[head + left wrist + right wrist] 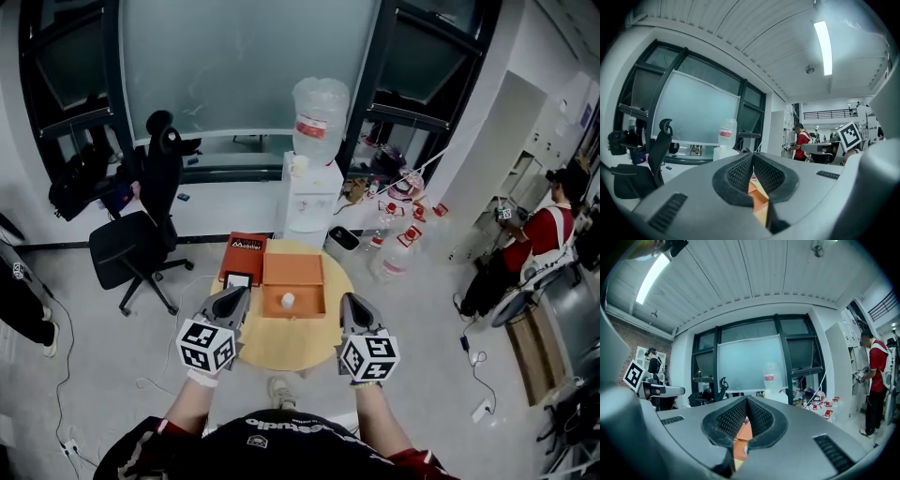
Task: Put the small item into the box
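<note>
The small white item (288, 301) is shown inside the open orange box (293, 270) on the round worktop (281, 354), ahead of and between the left gripper (234, 296) and right gripper (349, 303). Both sets of jaws are closed and empty.

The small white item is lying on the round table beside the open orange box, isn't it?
Not quite. The head view shows the small white item lying inside the open orange box, not beside it. The box itself stands on the round table.
</note>
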